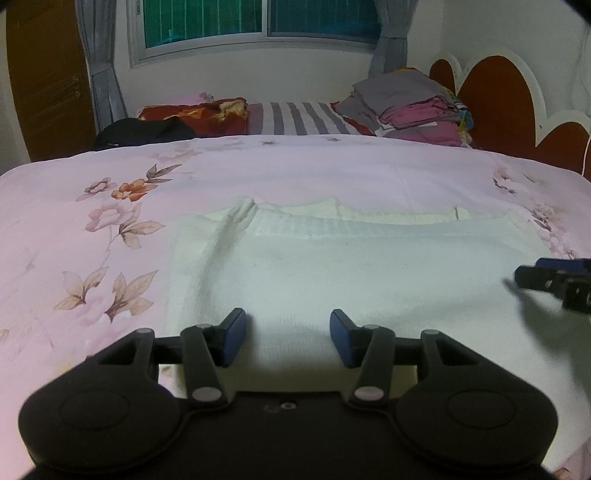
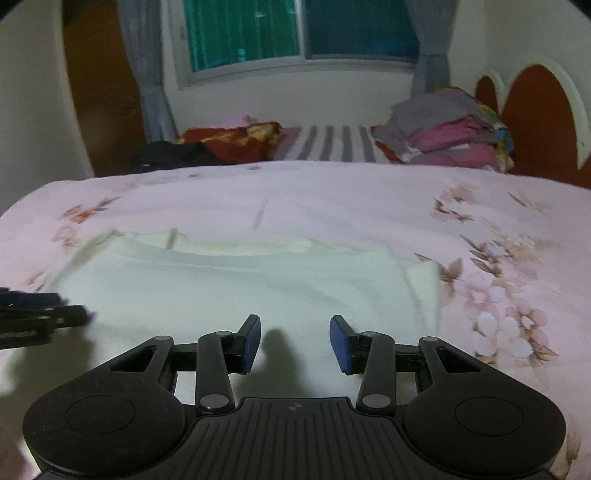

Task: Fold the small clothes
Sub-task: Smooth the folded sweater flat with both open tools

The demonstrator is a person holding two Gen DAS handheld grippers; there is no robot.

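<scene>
A white knitted garment (image 1: 332, 266) lies spread flat on the pink floral bed cover (image 1: 92, 229). Its ribbed edge lies at the far side. My left gripper (image 1: 288, 339) is open and empty, low over the garment's near left part. My right gripper (image 2: 295, 343) is open and empty over the near right part of the garment (image 2: 240, 288). The right gripper shows at the right edge of the left wrist view (image 1: 554, 280). The left gripper shows at the left edge of the right wrist view (image 2: 37, 317).
A stack of folded grey and pink clothes (image 1: 413, 107) sits at the far right by the red headboard (image 1: 495, 99). A red patterned pillow (image 1: 207, 114), a black cloth (image 1: 144, 133) and a striped sheet (image 1: 299, 118) lie at the far side. A window (image 1: 258, 18) is behind.
</scene>
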